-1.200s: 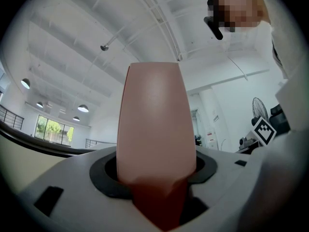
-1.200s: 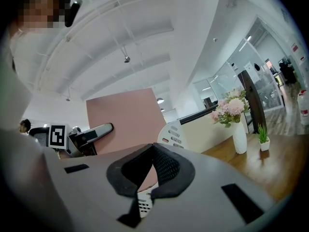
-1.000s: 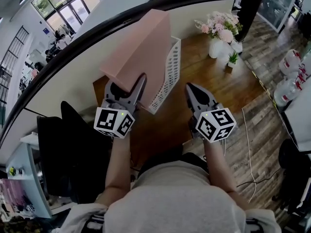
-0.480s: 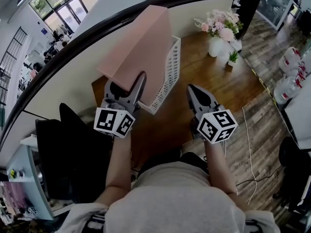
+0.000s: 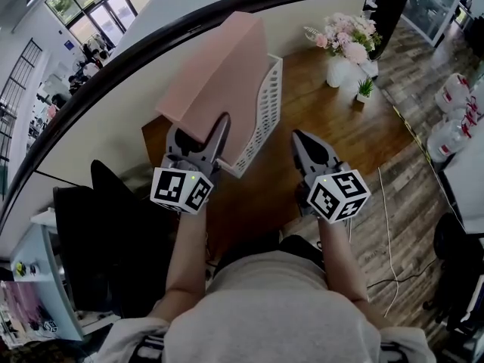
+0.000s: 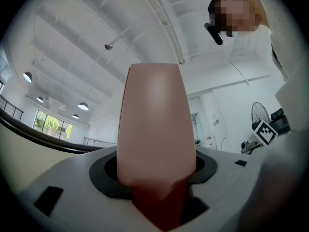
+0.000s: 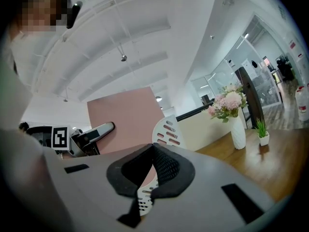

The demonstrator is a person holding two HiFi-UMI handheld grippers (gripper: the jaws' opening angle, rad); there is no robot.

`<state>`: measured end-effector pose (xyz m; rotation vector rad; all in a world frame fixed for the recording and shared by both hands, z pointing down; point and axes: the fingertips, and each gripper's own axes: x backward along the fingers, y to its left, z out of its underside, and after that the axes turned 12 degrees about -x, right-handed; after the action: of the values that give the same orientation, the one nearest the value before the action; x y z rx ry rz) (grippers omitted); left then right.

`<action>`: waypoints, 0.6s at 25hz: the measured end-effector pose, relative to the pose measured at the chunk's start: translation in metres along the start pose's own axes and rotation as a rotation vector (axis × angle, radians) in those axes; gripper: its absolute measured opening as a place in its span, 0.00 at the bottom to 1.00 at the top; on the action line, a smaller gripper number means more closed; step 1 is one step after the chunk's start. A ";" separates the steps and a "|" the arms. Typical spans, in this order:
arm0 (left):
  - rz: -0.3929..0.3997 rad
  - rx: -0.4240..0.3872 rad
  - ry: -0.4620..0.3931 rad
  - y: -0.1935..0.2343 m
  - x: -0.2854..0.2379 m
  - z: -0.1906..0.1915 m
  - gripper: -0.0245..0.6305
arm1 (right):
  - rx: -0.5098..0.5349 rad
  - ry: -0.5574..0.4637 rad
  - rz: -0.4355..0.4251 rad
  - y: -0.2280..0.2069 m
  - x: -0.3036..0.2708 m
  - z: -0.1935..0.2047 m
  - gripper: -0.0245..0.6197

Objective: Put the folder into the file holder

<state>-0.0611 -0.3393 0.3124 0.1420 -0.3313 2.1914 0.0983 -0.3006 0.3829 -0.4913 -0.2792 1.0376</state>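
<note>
A pink folder (image 5: pixel 219 74) stands upright in the white slotted file holder (image 5: pixel 263 119) on the wooden desk (image 5: pixel 325 134). My left gripper (image 5: pixel 198 129) is shut on the folder's near lower edge. In the left gripper view the folder (image 6: pixel 154 124) fills the gap between the jaws (image 6: pixel 157 178). My right gripper (image 5: pixel 300 138) hangs just right of the holder, shut and empty. In the right gripper view its tips (image 7: pixel 152 149) meet, with the folder (image 7: pixel 128 122), the file holder (image 7: pixel 169 132) and my left gripper (image 7: pixel 94 132) beyond them.
A white vase of pink flowers (image 5: pixel 340 51) and a small potted plant (image 5: pixel 363 91) stand at the desk's far right. A cream partition with a dark rail (image 5: pixel 113 119) runs behind the holder. A black chair (image 5: pixel 98 233) is at the left; water bottles (image 5: pixel 454 119) are on the floor at the right.
</note>
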 end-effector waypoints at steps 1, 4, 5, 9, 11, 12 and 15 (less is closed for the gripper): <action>0.002 -0.003 0.005 -0.001 -0.001 0.002 0.49 | -0.001 0.003 0.001 -0.001 0.000 0.001 0.05; 0.008 -0.013 0.023 -0.005 -0.005 0.009 0.49 | -0.007 0.009 0.005 -0.005 0.000 0.003 0.05; 0.011 -0.012 0.030 -0.006 -0.006 0.012 0.49 | -0.008 0.009 0.006 -0.006 0.000 0.003 0.05; 0.024 0.001 0.063 -0.010 -0.006 0.024 0.50 | -0.013 0.012 0.012 -0.009 -0.001 0.004 0.05; 0.026 0.002 0.073 -0.011 -0.006 0.031 0.50 | -0.015 0.014 0.014 -0.010 -0.001 0.005 0.05; 0.026 0.003 0.077 -0.011 -0.006 0.033 0.50 | -0.015 0.014 0.015 -0.010 -0.002 0.006 0.05; 0.026 0.013 0.092 -0.012 -0.006 0.041 0.50 | -0.018 0.018 0.016 -0.012 -0.002 0.007 0.05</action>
<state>-0.0485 -0.3487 0.3527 0.0440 -0.2685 2.2179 0.1033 -0.3053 0.3945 -0.5192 -0.2689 1.0471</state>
